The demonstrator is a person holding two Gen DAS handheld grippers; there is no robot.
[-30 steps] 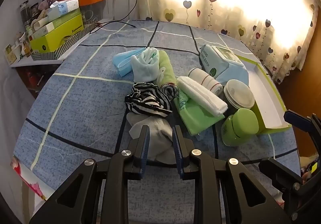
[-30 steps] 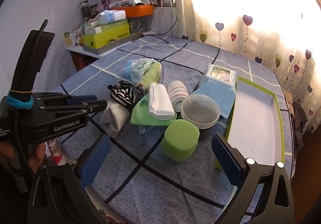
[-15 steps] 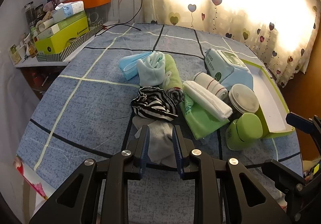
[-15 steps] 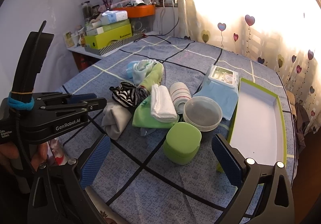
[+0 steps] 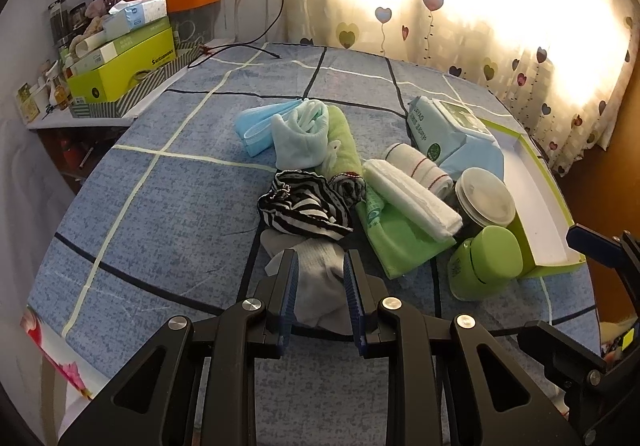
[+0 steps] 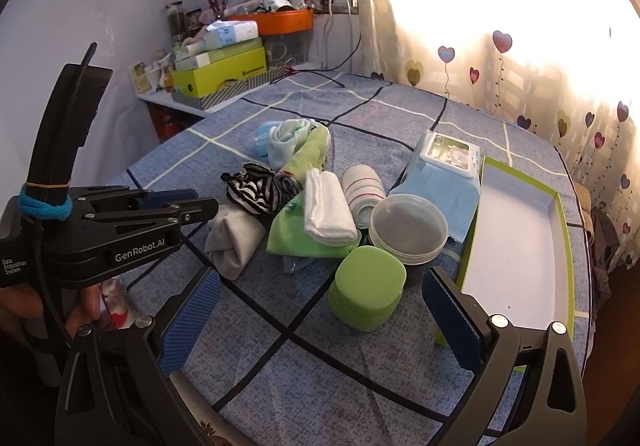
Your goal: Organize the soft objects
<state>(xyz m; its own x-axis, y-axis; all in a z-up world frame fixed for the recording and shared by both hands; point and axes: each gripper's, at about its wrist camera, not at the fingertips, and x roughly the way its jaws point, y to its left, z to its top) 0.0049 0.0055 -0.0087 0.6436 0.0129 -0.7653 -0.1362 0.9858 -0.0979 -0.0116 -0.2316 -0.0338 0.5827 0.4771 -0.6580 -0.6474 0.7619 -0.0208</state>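
**Left hand-held gripper lined up on the grey sock**

I have the left hand-held gripper (image 5: 319,288) angled down over the near edge of the pile, its jaws partly open and holding nothing. The grey sock (image 5: 316,278) lies right ahead of it and a little below, showing in the gap between the two pads. From the right view the fingertips hang above the sock, and I cannot tell if they touch it; I judge they do not press on it. The sock is the nearest soft item on the blue checked bed cover (image 5: 168,206), with the striped cloth (image 5: 300,206) just beyond, overlapping its far end.

From the left wrist, the sock's long axis runs roughly toward and away from the gripper, leaning slightly to the right as it nears me, so it lies nearly along the fingers rather than across them. In the right view its bunched end (image 6: 228,258) points toward the bed's near edge. I judge a straight descent would pinch it across its width, which suits a soft fold.

The right hand-held gripper (image 6: 320,318) is wide open and empty, nearer the green pot (image 6: 368,294) and the tray (image 6: 560,214). The left one is clearly closer to the sock.
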